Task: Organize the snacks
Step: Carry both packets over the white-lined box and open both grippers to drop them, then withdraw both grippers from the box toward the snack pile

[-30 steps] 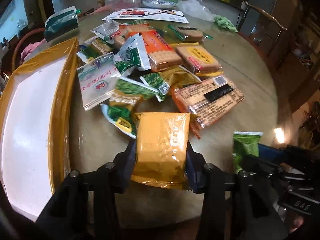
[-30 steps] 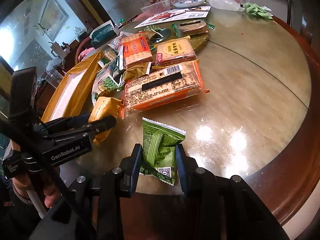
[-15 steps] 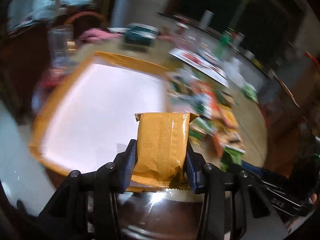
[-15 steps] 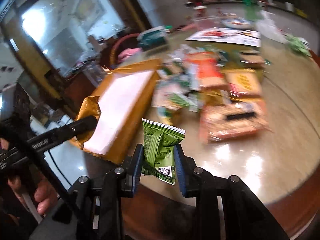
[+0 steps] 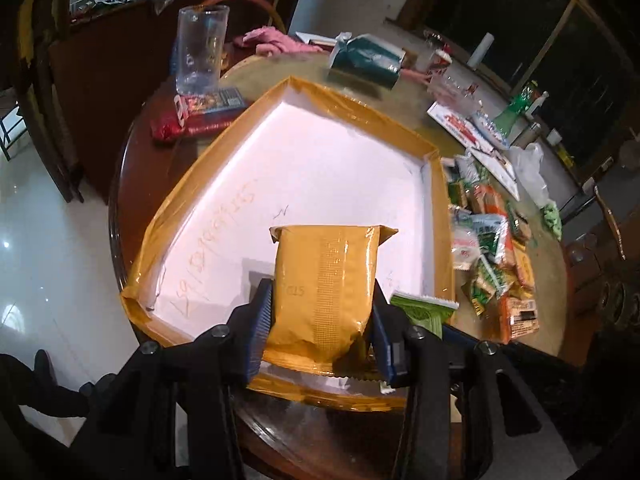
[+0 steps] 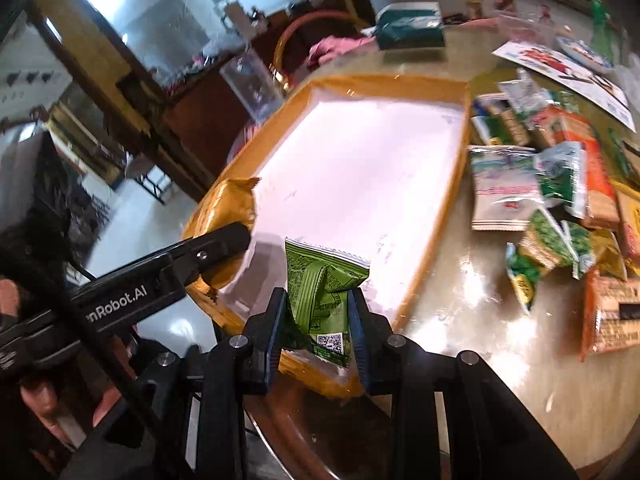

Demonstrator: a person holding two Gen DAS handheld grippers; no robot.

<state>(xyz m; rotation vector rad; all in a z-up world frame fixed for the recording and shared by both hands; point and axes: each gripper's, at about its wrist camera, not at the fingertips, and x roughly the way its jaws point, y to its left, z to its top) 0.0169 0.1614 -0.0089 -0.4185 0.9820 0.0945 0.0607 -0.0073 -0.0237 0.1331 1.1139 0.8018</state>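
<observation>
A: Here, what is shown on the largest scale?

B: A round table (image 5: pixel 416 436) is shown, on which a shallow tray (image 5: pixel 362 114) with yellow taped walls and a white floor is set near the edge.

A: And beside the tray?

B: A heap of snack packets (image 6: pixel 560 196) is seen on the tabletop, just to the right of the tray. A clear glass (image 5: pixel 200 50) is seen at the table's far left edge, beyond the tray.

A: How is the left gripper (image 5: pixel 322 322) occupied?

B: It is closed on a yellow packet (image 5: pixel 326 290), which is held upright over the tray's near edge.

A: And the right gripper (image 6: pixel 318 316)?

B: A green packet (image 6: pixel 320 294) is clamped between its fingers, likewise over the tray's near part, just right of the yellow one.
</observation>
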